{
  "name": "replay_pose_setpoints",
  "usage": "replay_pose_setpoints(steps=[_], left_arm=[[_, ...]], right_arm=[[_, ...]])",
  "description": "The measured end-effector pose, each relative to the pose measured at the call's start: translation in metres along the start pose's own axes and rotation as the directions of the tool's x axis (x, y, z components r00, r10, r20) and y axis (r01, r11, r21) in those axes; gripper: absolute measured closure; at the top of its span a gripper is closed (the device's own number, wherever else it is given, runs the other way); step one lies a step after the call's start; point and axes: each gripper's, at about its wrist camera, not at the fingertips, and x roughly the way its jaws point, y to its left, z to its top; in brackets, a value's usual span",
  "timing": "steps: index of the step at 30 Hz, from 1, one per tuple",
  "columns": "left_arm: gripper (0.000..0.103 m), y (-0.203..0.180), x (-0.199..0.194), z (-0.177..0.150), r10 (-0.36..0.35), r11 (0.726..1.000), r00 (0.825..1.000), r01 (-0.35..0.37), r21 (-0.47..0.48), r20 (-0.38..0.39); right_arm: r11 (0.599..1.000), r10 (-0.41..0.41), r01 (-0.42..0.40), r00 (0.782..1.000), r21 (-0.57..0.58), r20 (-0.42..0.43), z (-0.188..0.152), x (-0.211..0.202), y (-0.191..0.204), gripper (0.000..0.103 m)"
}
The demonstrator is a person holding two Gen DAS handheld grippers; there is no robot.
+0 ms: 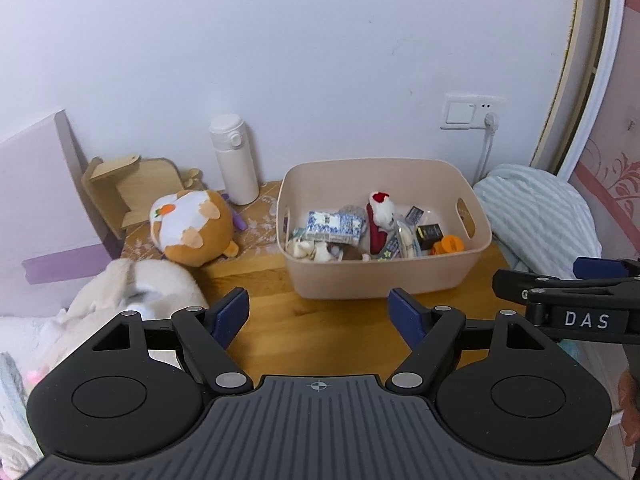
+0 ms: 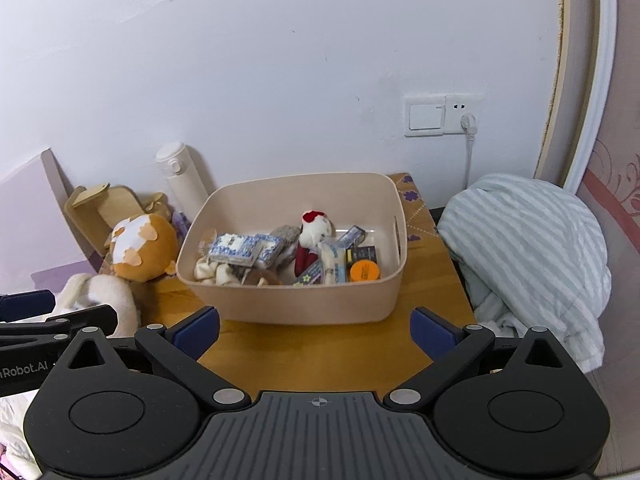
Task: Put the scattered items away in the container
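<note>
We find the beige bin point(image 1: 384, 276) on the wooden table point(image 1: 320, 340), its long axis running left to right, bare wood along its near edge. Both the left gripper point(image 1: 319, 312) and right gripper point(image 2: 316, 330) stand wide, holding nothing. Items point(image 2: 288, 256) lie piled inside; several overlap and are hard to identify. A plush toy point(image 1: 192, 228) sits just left.
</note>
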Motion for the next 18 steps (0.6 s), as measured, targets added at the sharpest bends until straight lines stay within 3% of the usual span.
replay_pose_setpoints(steps=[18], left_arm=[[0.025, 0.018, -0.116, -0.065, -0.091, 0.990, 0.995, 0.086, 0.109, 0.041]], right_arm=[[0.998, -0.008, 0.010, 1.000, -0.058, 0.027, -0.066, -0.109, 0.039, 0.000]])
